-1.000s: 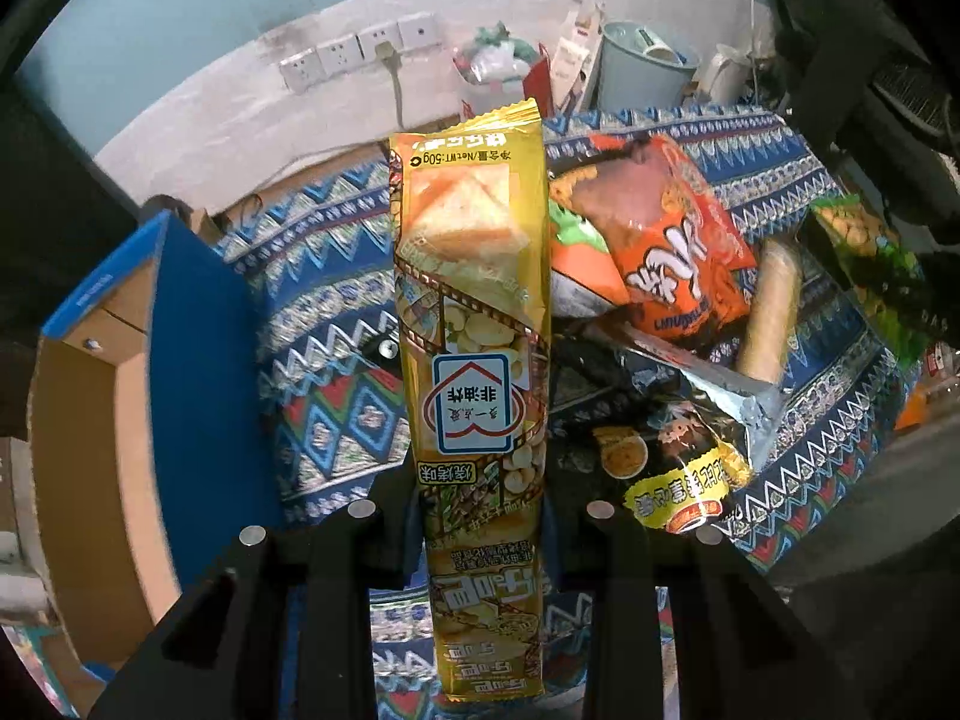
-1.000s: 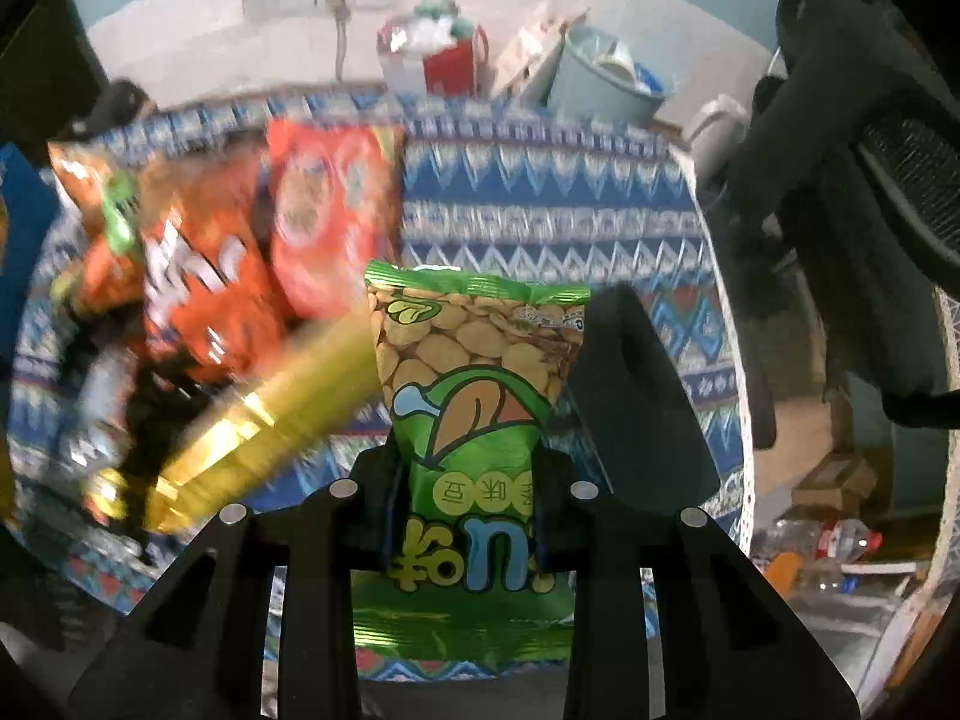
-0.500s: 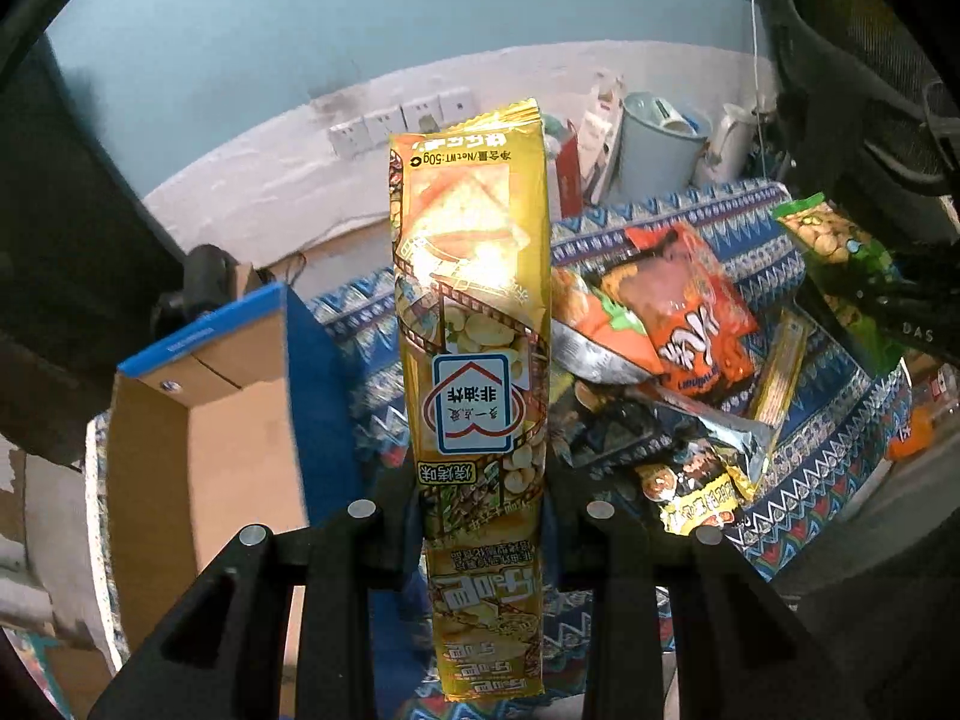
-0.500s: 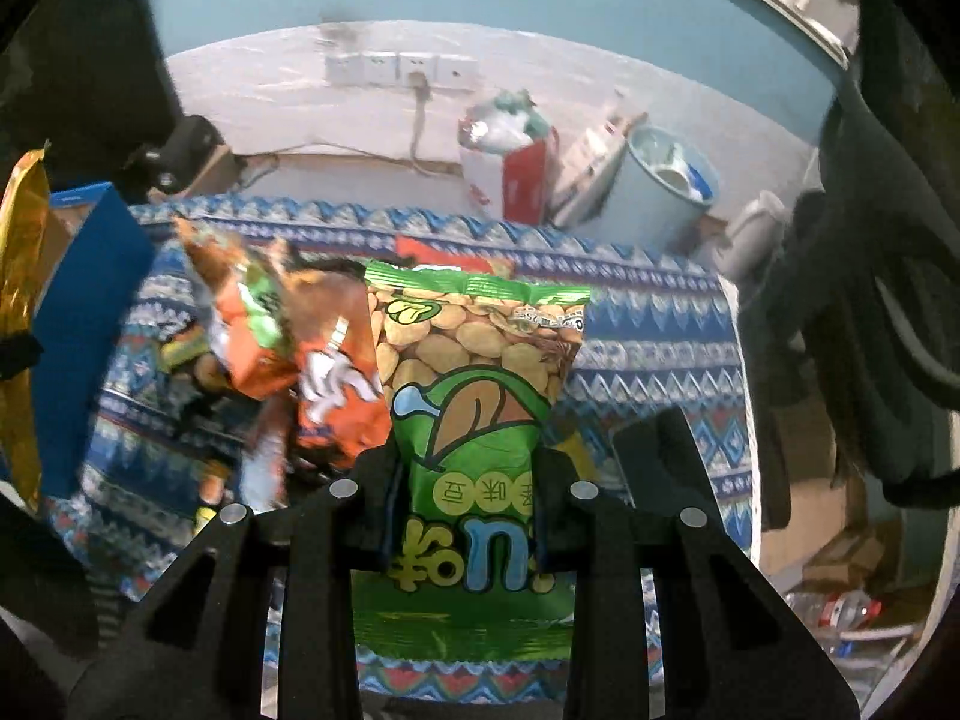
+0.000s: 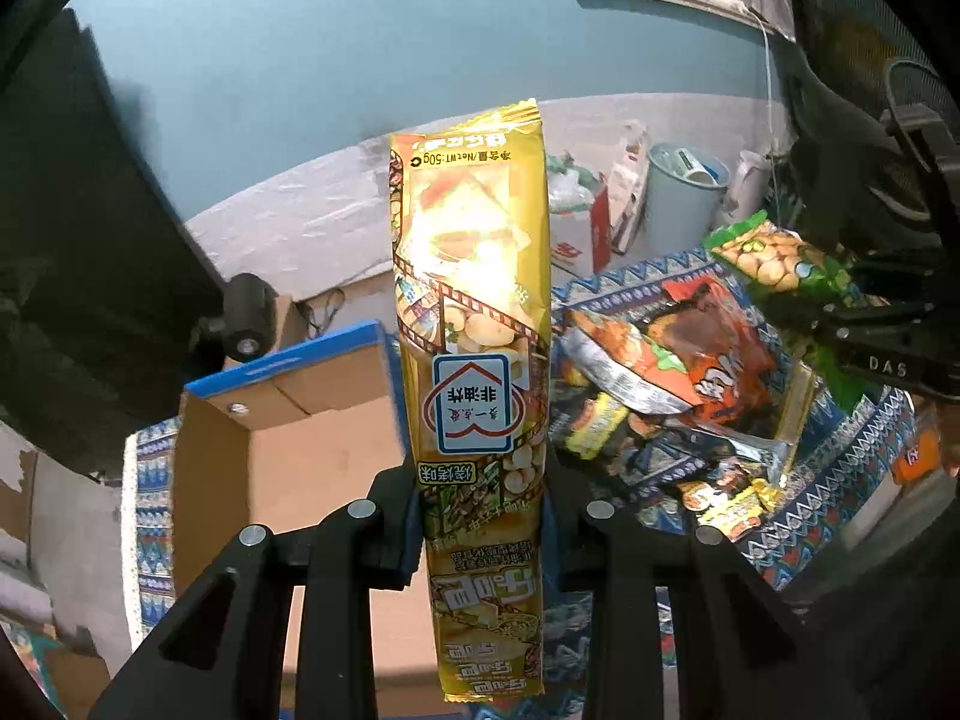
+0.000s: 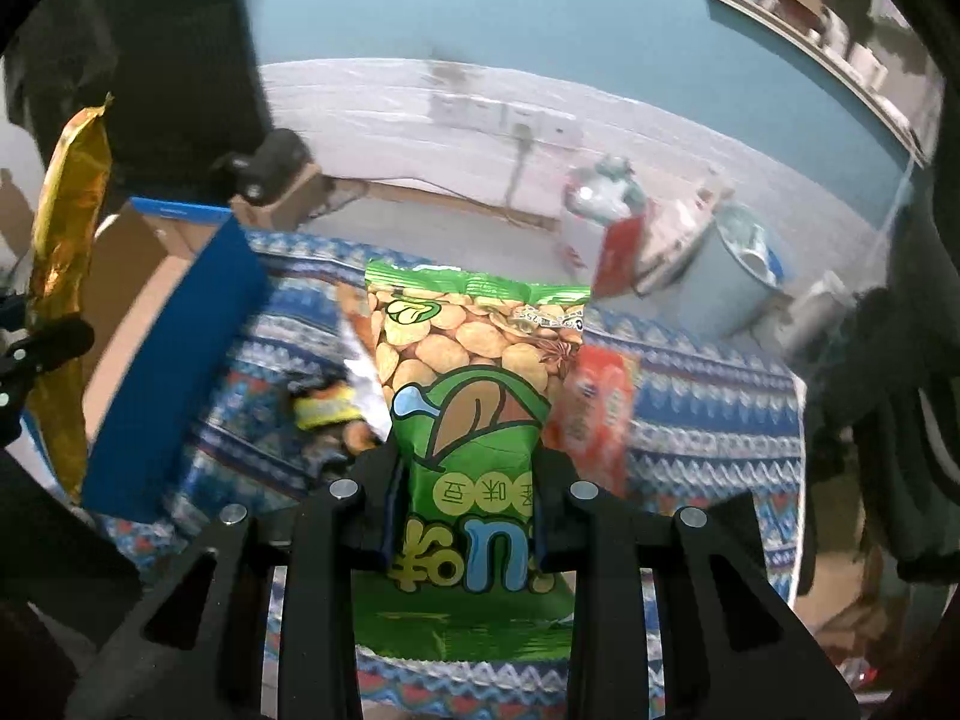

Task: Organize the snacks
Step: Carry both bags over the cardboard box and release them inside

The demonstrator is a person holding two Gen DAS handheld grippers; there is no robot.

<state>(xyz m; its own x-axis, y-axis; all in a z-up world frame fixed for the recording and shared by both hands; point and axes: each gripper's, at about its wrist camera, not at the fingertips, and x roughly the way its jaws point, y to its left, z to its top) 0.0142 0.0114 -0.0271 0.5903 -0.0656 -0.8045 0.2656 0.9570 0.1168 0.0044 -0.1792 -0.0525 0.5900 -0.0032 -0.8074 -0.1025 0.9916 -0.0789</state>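
My left gripper (image 5: 480, 516) is shut on a tall yellow snack packet (image 5: 474, 324), held upright in the air above an open cardboard box with blue outer walls (image 5: 288, 468). My right gripper (image 6: 465, 510) is shut on a green bean snack bag (image 6: 474, 396), held above the patterned cloth. In the left wrist view the green bag (image 5: 774, 258) and right gripper show at the right. In the right wrist view the yellow packet (image 6: 69, 252) and the box (image 6: 174, 372) show at the left.
A pile of snack bags (image 5: 678, 384) lies on the blue patterned cloth (image 6: 708, 414) right of the box; an orange bag (image 6: 594, 414) is blurred. A pale bin (image 5: 684, 204), a red and white carton (image 5: 576, 222) and wall sockets (image 6: 510, 114) stand behind. A dark chair (image 6: 888, 420) is at the right.
Both grippers have risen with their packets and swung left toward the box. The box now fills more of both views and the snack pile has dropped lower and to the right.
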